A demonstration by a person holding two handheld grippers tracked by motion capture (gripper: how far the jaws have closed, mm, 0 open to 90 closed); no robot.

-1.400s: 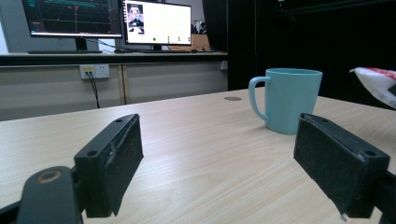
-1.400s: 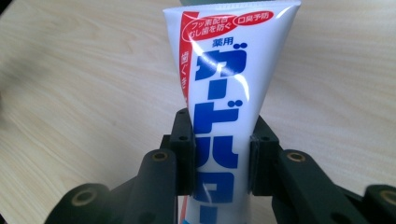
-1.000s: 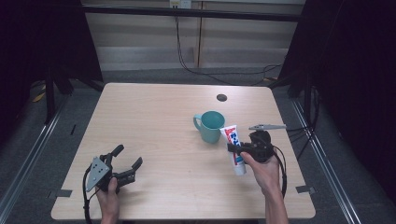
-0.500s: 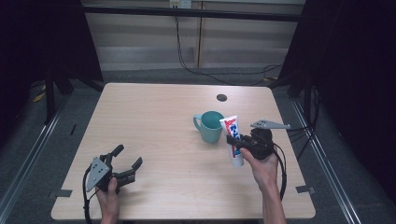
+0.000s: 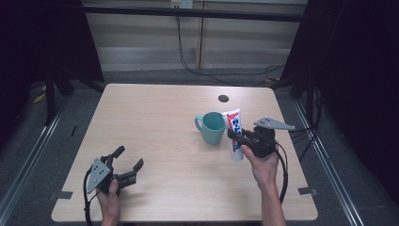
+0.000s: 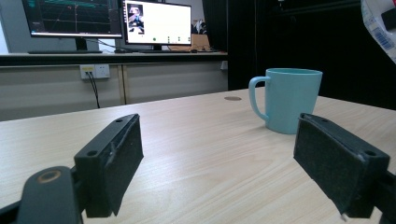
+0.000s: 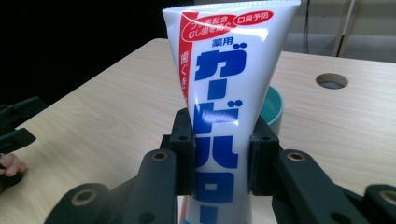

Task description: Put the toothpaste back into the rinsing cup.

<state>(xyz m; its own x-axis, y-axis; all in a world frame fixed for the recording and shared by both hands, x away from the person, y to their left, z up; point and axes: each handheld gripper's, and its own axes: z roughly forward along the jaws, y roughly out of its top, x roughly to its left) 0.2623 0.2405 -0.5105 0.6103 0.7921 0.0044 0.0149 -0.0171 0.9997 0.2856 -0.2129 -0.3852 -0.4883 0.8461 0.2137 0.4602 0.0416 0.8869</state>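
Near the right side of the table (image 5: 155, 117), the right gripper (image 5: 241, 140) is clamping a white toothpaste tube (image 5: 235, 134) between its pads, holding it upright with the flat crimped end on top, just beside the teal mug (image 5: 211, 127); the right gripper view is showing the tube (image 7: 224, 107) squeezed at its middle with the mug's rim just behind it. Down at the near left corner, the left gripper (image 5: 126, 165) is resting low over the wood with its jaws standing wide apart, nothing between them, and the mug (image 6: 287, 100) is standing well ahead of it.
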